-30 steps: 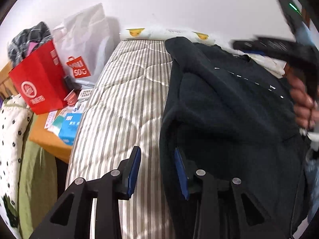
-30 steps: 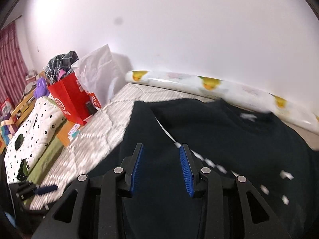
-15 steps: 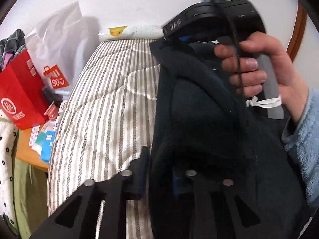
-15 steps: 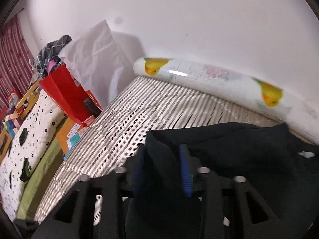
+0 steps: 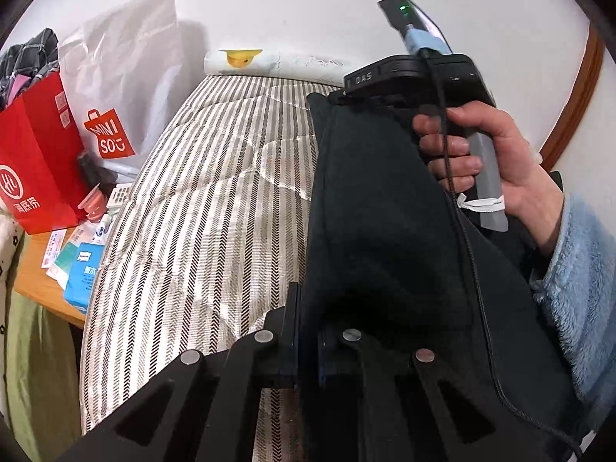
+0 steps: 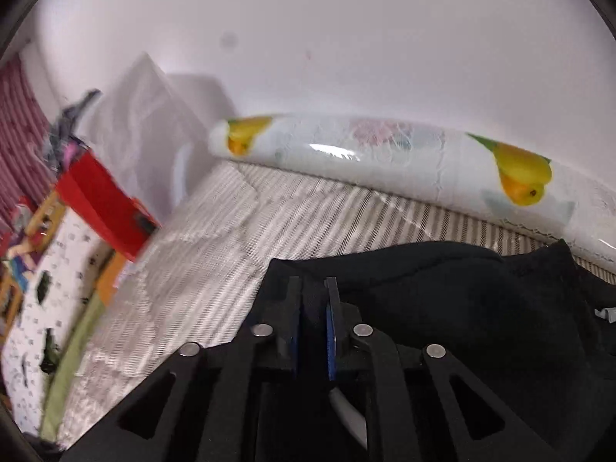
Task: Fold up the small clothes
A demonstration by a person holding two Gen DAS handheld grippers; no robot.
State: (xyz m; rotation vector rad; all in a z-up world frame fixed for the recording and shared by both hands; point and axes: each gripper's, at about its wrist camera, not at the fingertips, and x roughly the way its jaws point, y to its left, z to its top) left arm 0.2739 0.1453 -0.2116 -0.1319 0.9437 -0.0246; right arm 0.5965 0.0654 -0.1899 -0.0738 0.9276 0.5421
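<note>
Dark sweater (image 5: 377, 231) on the striped bed (image 5: 215, 200) got pinched along one edge a second ago: left gripper (image 5: 307, 331) now clamped on the near end, right gripper (image 6: 312, 319) gripping the far end, its jaws easing slightly. Looks ready to fold over; that edge runs lengthwise toward the wall.

A second ago both pairs of jaws stand apart, the dark navy fleece garment (image 5: 377, 238) lying flat beyond them. Now the left gripper (image 5: 307, 340) is clamped on the garment's near edge, cloth pinched between its blue pads. The right gripper (image 6: 313, 321), previously over the garment's middle, now sits at its far corner with a fold between its pads, the jaws opening slightly.
</note>
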